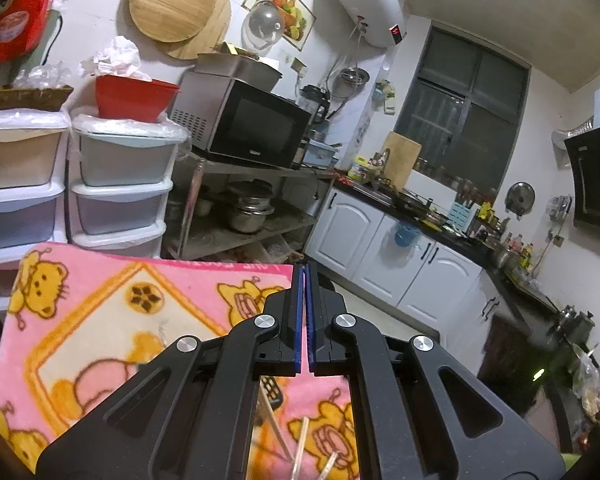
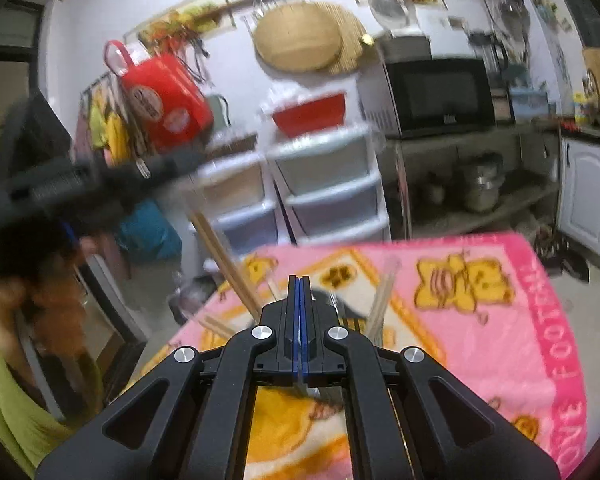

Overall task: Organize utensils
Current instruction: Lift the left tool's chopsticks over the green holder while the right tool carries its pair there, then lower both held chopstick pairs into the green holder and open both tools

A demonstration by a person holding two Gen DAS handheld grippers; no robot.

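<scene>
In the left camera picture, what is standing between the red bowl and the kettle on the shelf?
The microwave stands between the red bowl and the kettle, with a metal tray on top of it. The left wrist view shows this clearly.

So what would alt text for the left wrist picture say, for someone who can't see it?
A black two-finger gripper, its blue-padded fingers closed together and holding nothing visible, points over a pink cartoon-bear blanket toward a cluttered kitchen. Wooden chopsticks lie on the blanket beneath it; a microwave and plastic drawers stand behind.
</scene>
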